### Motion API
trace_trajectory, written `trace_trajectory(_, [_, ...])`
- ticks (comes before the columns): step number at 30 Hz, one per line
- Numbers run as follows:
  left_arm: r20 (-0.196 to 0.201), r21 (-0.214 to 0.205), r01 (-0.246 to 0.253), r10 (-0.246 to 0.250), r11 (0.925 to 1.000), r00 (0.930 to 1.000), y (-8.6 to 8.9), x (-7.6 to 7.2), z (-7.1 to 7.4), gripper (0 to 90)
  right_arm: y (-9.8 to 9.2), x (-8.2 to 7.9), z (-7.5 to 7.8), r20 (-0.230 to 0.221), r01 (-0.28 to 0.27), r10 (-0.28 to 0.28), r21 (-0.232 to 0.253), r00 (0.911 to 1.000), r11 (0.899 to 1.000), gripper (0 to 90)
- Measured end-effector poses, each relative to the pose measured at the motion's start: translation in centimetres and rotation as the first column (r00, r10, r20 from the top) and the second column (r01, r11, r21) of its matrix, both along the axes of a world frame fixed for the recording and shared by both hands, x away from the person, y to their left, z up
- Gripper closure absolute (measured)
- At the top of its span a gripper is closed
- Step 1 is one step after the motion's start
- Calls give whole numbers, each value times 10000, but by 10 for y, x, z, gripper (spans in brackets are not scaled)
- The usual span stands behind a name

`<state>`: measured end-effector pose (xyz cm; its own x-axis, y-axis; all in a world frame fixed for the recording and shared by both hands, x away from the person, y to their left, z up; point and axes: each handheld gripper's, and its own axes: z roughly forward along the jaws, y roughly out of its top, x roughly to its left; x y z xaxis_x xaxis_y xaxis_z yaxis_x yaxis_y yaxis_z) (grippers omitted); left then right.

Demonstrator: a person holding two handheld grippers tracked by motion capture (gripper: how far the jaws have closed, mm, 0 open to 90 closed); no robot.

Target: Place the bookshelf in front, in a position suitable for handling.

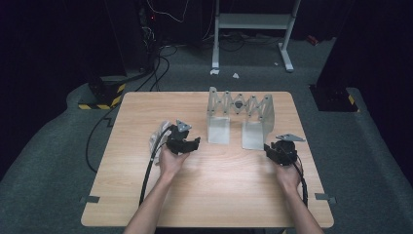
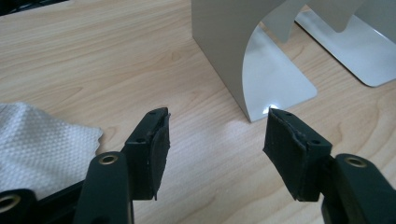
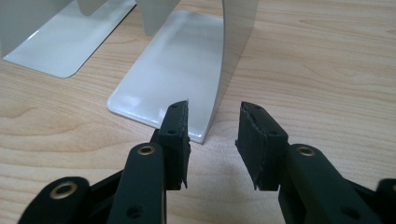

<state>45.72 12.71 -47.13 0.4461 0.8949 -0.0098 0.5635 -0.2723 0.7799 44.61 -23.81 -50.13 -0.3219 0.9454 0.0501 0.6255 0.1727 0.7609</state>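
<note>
A grey metal folding rack (image 1: 238, 105) with a scissor lattice stands at the back middle of the wooden table (image 1: 219, 190), its two foot plates pointing toward me. My left gripper (image 1: 194, 143) hovers just left of the left foot plate (image 1: 218, 130). In the left gripper view it (image 2: 218, 116) is open with bare wood between the pads, and the rack's left upright (image 2: 224, 46) rises ahead. My right gripper (image 1: 269, 148) sits at the right foot plate (image 1: 253, 134). It (image 3: 215, 108) is open, and the right upright's (image 3: 238, 46) lower corner lies just beyond its gap.
A white textured cloth (image 1: 158, 136) lies under my left hand, seen at the lower left (image 2: 37, 140) in the left gripper view. Beyond the table, a white metal stand (image 1: 253, 22) and loose cables (image 1: 156, 63) sit on the grey floor.
</note>
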Motion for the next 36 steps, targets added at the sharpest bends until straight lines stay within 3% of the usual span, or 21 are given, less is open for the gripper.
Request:
trace_trajectory(8, [-256,117,-12,15,9999,9997,-12,16,-7,391,6,8,0,-82,86,-86,0,9999,10000,666])
trace_trajectory(14, [-201,-106,-219,217,9997,9996,-23,26,-14,403,6,13,-8,-307,234,-231,87,9993,9997,677])
trace_trajectory(18, [-319,181,-334,340,9993,9989,-32,33,-22,397,7,15,-10,-239,234,-231,98,9994,9997,689])
trace_trajectory(22, [-536,169,-487,496,9987,9973,-39,42,-30,404,5,19,-15,-416,301,-291,229,9987,9993,702])
trace_trajectory(28, [-367,276,-550,560,9981,9978,-49,47,-33,440,7,20,-16,-344,262,-256,170,9991,9995,715])
trace_trajectory(36, [-36,-24,-616,616,9981,9981,-57,50,-37,528,8,23,-20,-404,376,-365,277,9985,9989,721])
